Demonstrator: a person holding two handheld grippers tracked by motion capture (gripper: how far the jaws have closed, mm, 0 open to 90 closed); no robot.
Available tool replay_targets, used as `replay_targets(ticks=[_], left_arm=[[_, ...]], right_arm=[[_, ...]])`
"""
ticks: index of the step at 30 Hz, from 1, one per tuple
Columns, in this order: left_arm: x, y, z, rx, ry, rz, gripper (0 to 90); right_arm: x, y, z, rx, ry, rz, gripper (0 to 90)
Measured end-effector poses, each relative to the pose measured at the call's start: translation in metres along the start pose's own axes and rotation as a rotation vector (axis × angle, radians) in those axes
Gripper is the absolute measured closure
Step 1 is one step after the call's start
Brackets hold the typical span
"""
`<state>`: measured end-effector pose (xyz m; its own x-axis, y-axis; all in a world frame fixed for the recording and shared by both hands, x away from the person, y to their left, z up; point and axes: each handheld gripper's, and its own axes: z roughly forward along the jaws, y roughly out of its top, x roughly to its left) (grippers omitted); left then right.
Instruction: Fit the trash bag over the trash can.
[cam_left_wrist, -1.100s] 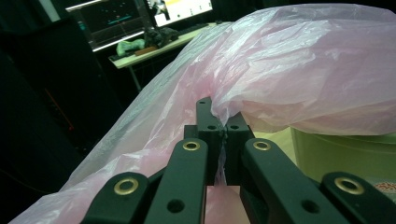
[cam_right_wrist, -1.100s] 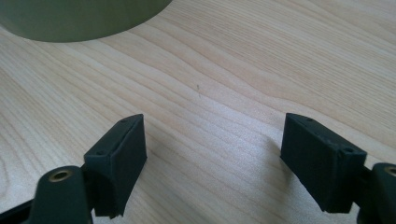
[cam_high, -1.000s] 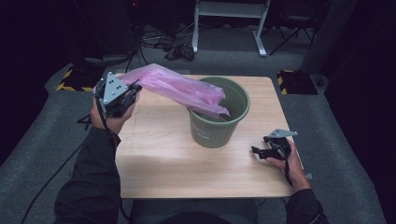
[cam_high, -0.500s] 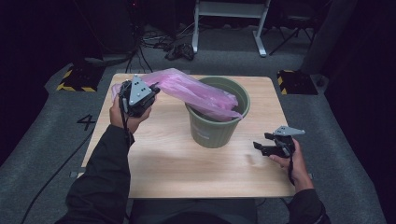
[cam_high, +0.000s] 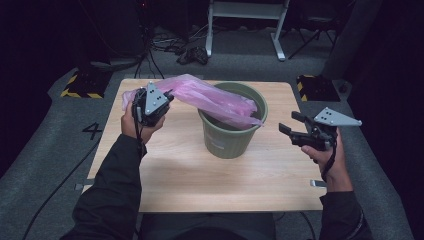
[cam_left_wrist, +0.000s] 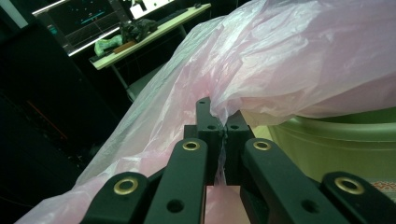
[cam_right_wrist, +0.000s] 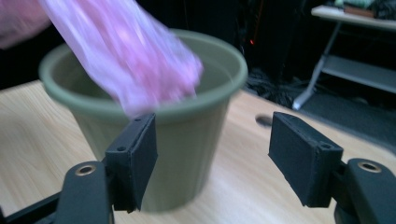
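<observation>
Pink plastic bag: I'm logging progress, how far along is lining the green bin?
Started: one end of the pink plastic bag lies across the green plastic bin. In hand: left gripper pinches its edge. Left: right gripper, open, must help spread it over the rim.

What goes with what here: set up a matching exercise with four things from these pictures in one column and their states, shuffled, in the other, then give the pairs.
Things:
1. thin pink plastic bag
2. round olive-green plastic bin
3. left gripper
4. right gripper

States:
A. jaws wide apart, holding nothing
B. stands upright on the light wooden table
C. draped over the bin's rim, one end lifted
D. jaws closed on a fold of plastic

Pairs: 1-C, 2-B, 3-D, 4-A
</observation>
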<state>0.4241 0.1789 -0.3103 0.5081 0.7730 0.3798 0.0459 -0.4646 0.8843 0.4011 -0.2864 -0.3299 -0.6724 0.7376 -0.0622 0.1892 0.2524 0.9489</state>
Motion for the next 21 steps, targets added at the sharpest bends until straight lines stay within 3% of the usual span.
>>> replay_targets(ticks=[6, 12, 17, 21], left_arm=[[0.004, -0.002, 0.001, 0.006, 0.018, -0.007, 89.1], [0.001, 0.000, 0.003, 0.005, 0.027, 0.005, 89.1], [0.000, 0.000, 0.002, -0.009, 0.024, -0.011, 89.1], [-0.001, 0.002, -0.001, -0.026, 0.004, -0.018, 89.1]], right_arm=[[0.012, 0.031, 0.006, -0.010, 0.042, -0.042, 32.4], [0.036, 0.050, 0.033, 0.028, 0.106, -0.106, 35.7], [0.053, 0.055, 0.069, 0.114, 0.159, -0.128, 55.2], [0.061, 0.056, 0.089, 0.198, 0.181, -0.147, 60.2]])
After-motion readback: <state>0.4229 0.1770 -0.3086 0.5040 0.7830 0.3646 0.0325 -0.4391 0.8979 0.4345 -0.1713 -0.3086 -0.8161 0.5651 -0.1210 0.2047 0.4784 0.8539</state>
